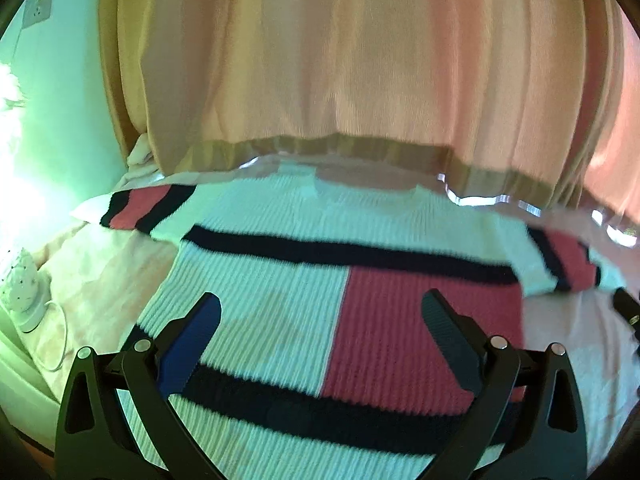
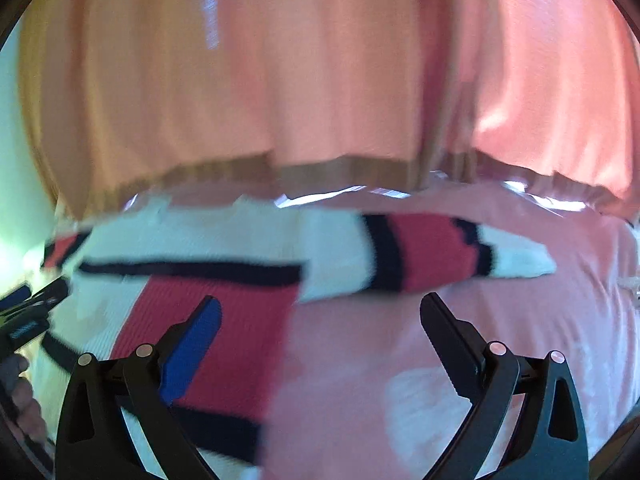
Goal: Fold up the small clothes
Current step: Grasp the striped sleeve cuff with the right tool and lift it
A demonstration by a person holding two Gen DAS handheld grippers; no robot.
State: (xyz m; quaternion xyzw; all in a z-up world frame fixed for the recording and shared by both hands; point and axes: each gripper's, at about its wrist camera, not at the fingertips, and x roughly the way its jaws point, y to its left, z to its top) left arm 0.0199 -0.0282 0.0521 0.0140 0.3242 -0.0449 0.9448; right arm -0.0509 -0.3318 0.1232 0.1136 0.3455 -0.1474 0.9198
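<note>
A small knitted sweater [image 1: 280, 280], white with a red block and dark navy stripes, lies flat on a pale pink cloth-covered surface [image 1: 100, 272]. Both sleeves are spread out to the sides. My left gripper [image 1: 320, 312] is open and empty, hovering over the sweater's body. In the right wrist view the sweater [image 2: 224, 312] lies at left, its right sleeve [image 2: 424, 256] stretched out ahead. My right gripper [image 2: 320, 312] is open and empty, above the sweater's right edge and the bare cloth [image 2: 520, 320]. The left gripper [image 2: 28, 312] shows at the left edge there.
A peach-orange curtain [image 1: 340, 60] hangs right behind the surface, its hem touching the far edge. A white ornament with a cord [image 1: 28, 292] stands at the left edge. A wall socket [image 1: 38, 8] is at upper left.
</note>
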